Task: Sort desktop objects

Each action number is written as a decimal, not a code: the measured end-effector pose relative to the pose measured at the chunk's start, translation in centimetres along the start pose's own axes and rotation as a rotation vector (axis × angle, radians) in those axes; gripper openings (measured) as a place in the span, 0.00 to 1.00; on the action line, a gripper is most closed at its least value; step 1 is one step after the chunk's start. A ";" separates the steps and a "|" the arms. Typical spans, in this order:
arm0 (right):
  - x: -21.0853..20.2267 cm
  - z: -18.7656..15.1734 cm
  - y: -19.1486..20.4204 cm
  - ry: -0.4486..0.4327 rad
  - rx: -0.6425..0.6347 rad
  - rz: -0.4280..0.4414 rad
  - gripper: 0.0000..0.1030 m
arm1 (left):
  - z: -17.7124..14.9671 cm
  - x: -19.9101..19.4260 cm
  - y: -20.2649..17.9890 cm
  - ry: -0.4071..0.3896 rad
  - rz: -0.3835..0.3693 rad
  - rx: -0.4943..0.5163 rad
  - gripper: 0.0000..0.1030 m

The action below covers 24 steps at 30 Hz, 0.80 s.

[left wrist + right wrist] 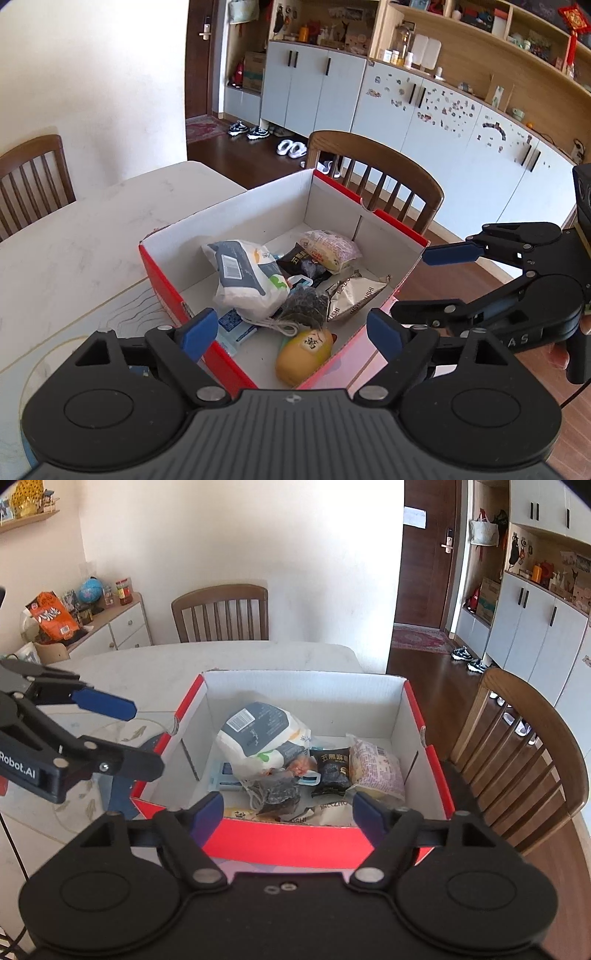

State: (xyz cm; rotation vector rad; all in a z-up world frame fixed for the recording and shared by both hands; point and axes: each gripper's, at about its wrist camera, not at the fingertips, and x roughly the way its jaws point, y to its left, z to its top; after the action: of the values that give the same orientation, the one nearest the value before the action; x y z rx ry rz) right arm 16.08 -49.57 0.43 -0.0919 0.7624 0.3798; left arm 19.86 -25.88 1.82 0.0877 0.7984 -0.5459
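Note:
A red cardboard box (391, 221) (288, 842) with a white inside stands on the pale table (74, 240). In it lie a white and grey tissue pack (247, 280) (258, 734), a black snack packet (303, 264) (332, 771), a pale wrapped snack (328, 245) (376, 771), a silver packet (354, 295) and a yellow rounded item (303, 354). My left gripper (291, 328) (125, 734) hangs open over the box's near left corner, holding nothing. My right gripper (288, 808) (436, 280) is open and empty above the box's front wall.
Wooden chairs (376, 170) (524, 738) stand close to the box's far side, and another chair (221, 613) stands at the table's far end. A printed placemat (110, 314) lies left of the box. A white sideboard (110, 627) holds snacks and a globe.

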 end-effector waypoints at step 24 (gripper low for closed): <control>-3.3 -3.5 1.3 -0.084 0.055 -0.044 0.91 | -4.2 -4.4 -1.0 -0.100 0.063 -0.063 1.00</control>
State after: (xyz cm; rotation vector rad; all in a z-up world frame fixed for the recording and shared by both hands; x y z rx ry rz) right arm 11.07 -50.11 0.24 -0.0403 0.6862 0.3188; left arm 14.10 -23.73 2.08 0.0272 0.7125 -0.4615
